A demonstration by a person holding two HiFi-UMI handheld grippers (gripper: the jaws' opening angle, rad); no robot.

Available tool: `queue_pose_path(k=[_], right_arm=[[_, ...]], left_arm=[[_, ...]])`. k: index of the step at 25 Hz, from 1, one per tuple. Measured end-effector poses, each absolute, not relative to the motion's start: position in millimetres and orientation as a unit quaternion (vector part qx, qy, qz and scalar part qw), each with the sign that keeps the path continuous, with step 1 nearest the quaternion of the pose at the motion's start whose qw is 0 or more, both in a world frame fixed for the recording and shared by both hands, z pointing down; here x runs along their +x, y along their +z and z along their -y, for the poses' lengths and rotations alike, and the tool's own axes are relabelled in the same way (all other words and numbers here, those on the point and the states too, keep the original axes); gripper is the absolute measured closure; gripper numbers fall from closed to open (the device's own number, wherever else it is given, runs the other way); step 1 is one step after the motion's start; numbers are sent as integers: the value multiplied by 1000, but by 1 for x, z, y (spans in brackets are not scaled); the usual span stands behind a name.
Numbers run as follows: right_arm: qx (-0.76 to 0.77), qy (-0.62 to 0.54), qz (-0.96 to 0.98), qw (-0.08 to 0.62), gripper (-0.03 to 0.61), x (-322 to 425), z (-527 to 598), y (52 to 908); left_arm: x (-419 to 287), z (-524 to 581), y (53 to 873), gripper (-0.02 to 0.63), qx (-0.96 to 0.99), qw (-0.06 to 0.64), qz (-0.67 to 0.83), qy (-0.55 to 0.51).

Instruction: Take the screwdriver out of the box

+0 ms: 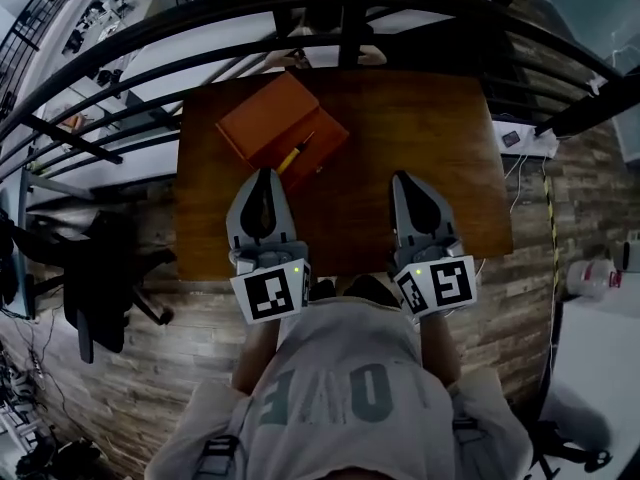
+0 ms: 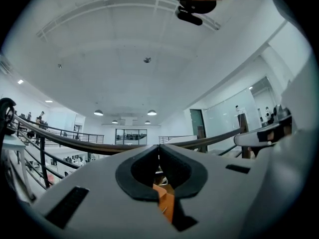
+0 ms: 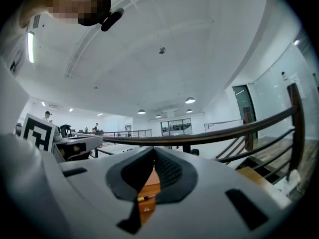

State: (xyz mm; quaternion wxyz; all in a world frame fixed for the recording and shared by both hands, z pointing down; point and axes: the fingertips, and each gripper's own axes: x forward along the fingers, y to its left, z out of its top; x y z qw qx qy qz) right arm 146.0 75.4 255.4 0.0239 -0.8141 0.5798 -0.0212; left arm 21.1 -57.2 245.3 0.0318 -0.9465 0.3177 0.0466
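Screwdriver (image 1: 296, 154) lying in open box (image 1: 268, 113), upper centre. Left gripper (image 1: 265, 174), right gripper (image 1: 399, 177) below it, fingers together, empty. Could shove box or miss if not opened early.

Grey, black-lined left tool (image 1: 265, 175) and right tool (image 1: 402, 177); grey printed shirt (image 1: 345, 388).

Brown wooden counter (image 1: 420, 148) stands beside a black curved railing (image 1: 200, 13). Black office chair (image 1: 95, 268) to its left. White box (image 1: 527, 138) with cables just beside its right edge.
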Motion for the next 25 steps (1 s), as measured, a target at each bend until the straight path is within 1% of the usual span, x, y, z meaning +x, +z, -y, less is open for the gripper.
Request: queue_pose_path(k=[4, 10, 17, 25], right_arm=[[-816, -30, -577, 20, 566, 151, -63, 260], [-813, -39, -581, 19, 566, 170, -58, 266], [-806, -49, -589, 30, 566, 181, -48, 270], [-800, -53, -597, 26, 566, 191, -47, 273]], left_arm=[[28, 72, 249, 595, -947, 21, -319, 44], [41, 76, 252, 595, -942, 25, -332, 36], [49, 79, 250, 594, -938, 25, -343, 37], [57, 80, 252, 594, -935, 29, -351, 32]])
